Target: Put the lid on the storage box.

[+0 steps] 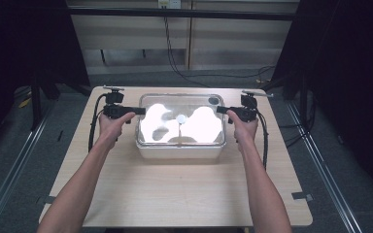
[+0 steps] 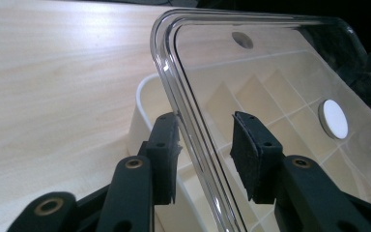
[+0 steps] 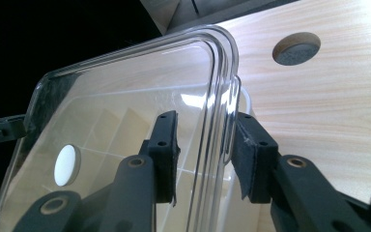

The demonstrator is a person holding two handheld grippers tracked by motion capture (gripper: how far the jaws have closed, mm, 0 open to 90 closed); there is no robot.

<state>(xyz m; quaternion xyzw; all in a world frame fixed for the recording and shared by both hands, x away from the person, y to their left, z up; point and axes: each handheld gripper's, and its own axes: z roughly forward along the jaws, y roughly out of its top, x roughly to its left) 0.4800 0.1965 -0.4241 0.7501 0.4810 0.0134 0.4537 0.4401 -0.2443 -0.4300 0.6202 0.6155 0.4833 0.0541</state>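
A clear plastic lid (image 1: 184,103) with a white round disc (image 1: 180,118) at its middle lies over a white compartmented box (image 1: 179,151) on the wooden table. My left gripper (image 1: 143,110) straddles the lid's left rim. In the left gripper view the lid (image 2: 270,63) runs between the jaws of the left gripper (image 2: 205,140), with one pad (image 2: 166,145) at the rim and a gap to the other. My right gripper (image 1: 219,110) straddles the lid's right rim. In the right gripper view the lid (image 3: 140,87) passes between the jaws of the right gripper (image 3: 205,140), and the outer pad (image 3: 251,154) sits against it. Whether the lid rests on the box I cannot tell.
The table (image 1: 175,194) has a round grey-plugged hole (image 3: 297,48) near the lid's far right corner. Cables trail from both grippers down the table's sides. Dark curtains and metal rails flank the table, and bare wood lies in front of the box.
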